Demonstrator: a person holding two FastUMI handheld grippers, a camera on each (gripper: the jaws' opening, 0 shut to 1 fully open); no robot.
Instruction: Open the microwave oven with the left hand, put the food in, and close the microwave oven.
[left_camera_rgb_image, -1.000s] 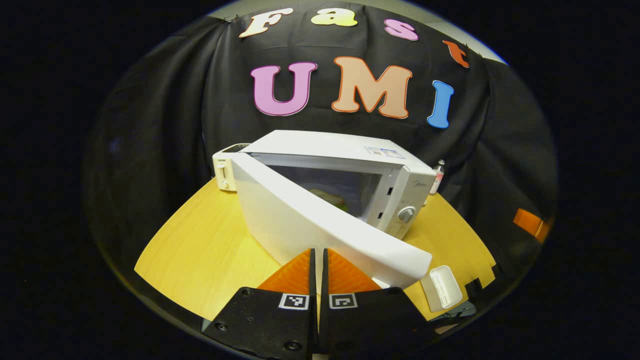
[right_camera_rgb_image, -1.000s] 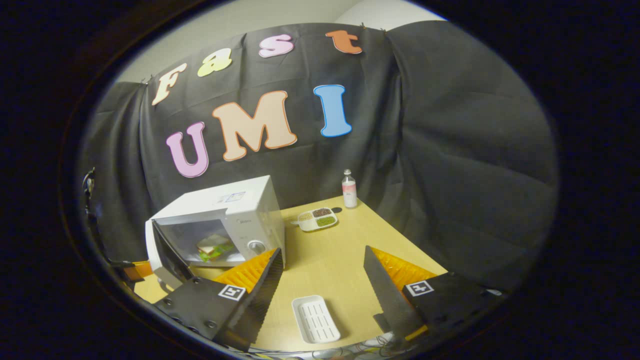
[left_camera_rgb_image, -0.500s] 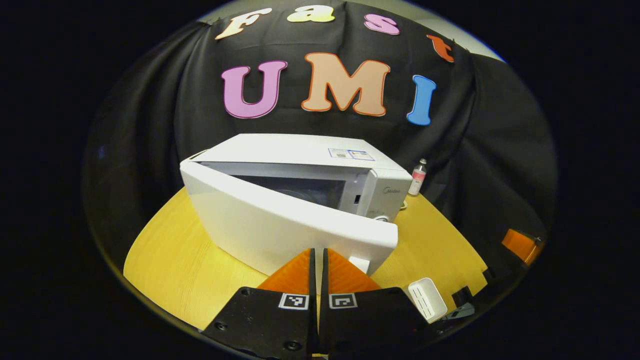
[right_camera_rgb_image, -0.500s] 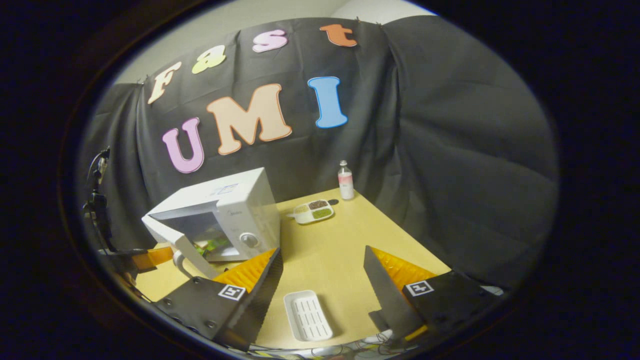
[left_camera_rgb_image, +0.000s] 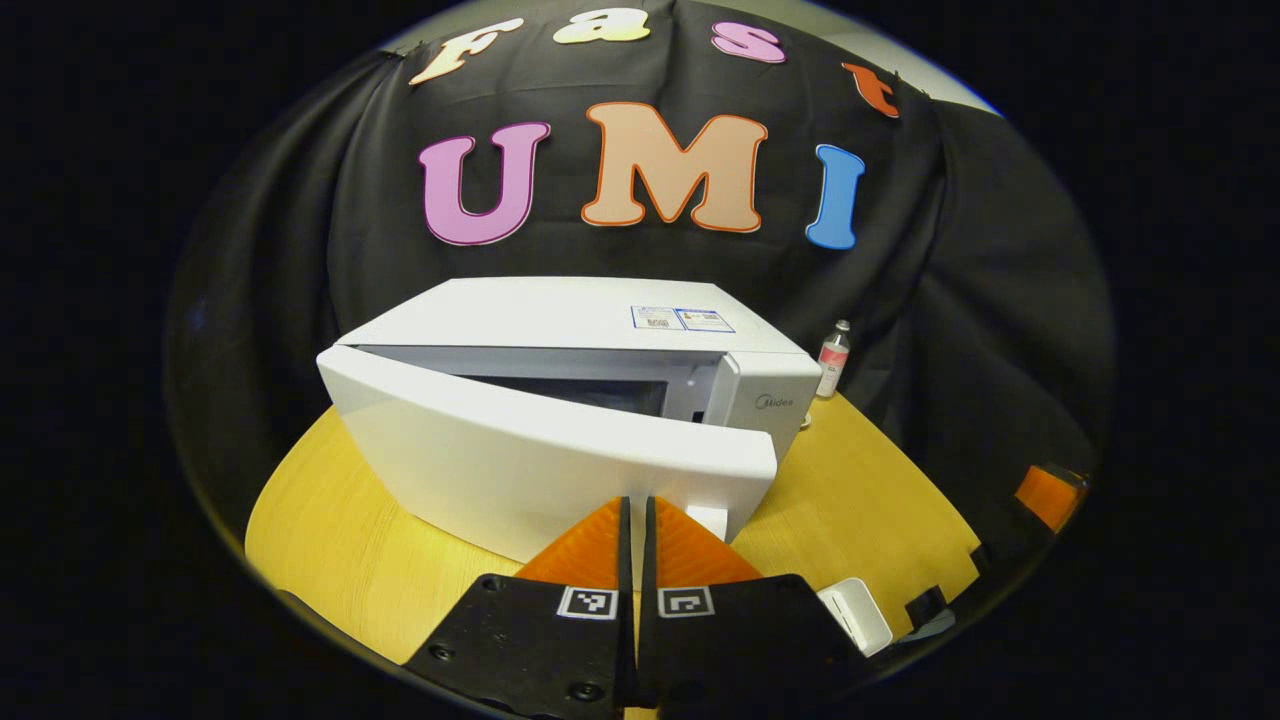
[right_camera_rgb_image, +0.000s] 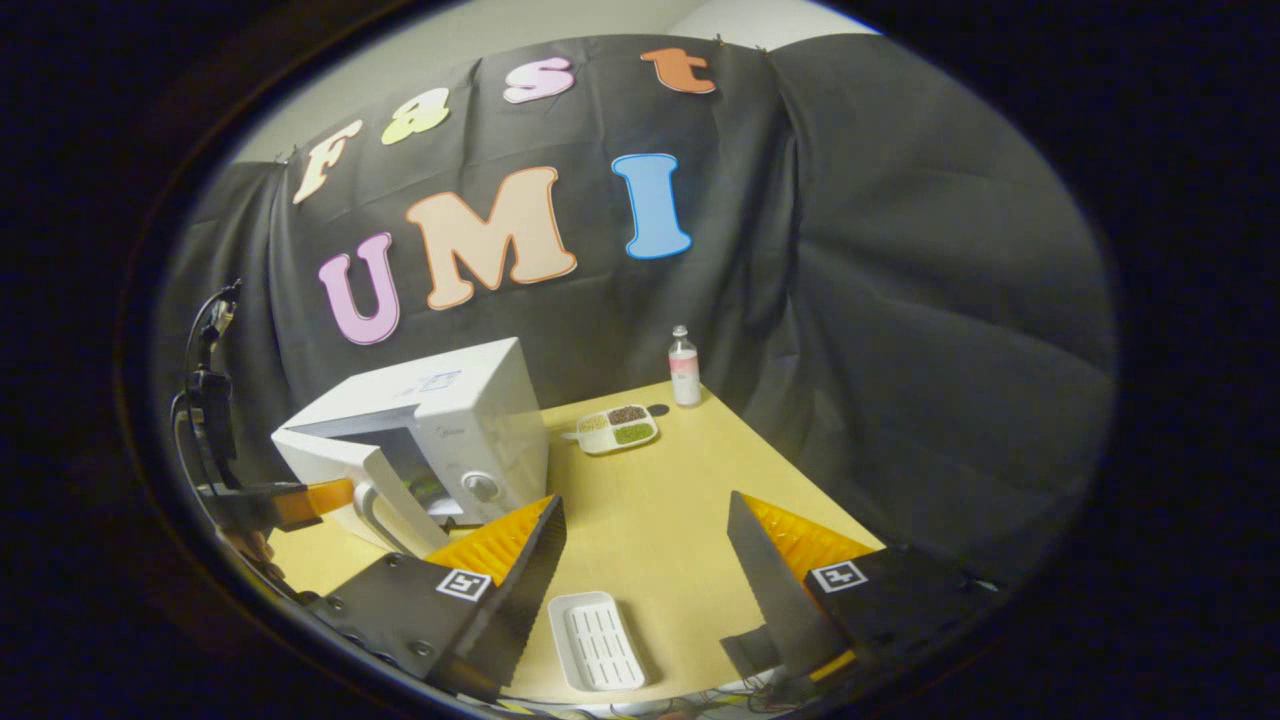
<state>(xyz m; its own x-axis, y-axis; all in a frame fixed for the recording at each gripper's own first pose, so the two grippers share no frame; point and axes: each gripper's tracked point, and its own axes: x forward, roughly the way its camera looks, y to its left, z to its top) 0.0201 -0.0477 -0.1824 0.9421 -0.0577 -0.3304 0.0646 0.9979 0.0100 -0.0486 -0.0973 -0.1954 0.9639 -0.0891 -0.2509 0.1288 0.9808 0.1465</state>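
The white microwave (left_camera_rgb_image: 560, 315) stands on the yellow table, its door (left_camera_rgb_image: 540, 460) swung nearly closed with a narrow gap left at the top and right. My left gripper (left_camera_rgb_image: 636, 505) is shut with nothing between its fingers, and its tips are at the door's outer face. In the right gripper view the microwave (right_camera_rgb_image: 470, 400) is at the left. There the left gripper (right_camera_rgb_image: 335, 493) reaches the door (right_camera_rgb_image: 325, 465) beside its handle (right_camera_rgb_image: 375, 510). The door hides the food. My right gripper (right_camera_rgb_image: 645, 515) hangs open over the table, holding nothing.
An empty white ribbed tray (right_camera_rgb_image: 597, 640) lies near the table's front edge, also in the left gripper view as the tray (left_camera_rgb_image: 858, 612). A divided dish of grains (right_camera_rgb_image: 617, 428) and a small bottle (right_camera_rgb_image: 684, 367) stand behind, right of the microwave.
The microwave door has swung from wide open to almost closed, with the shut left gripper following behind it. The right gripper stayed open and drifted only slightly.
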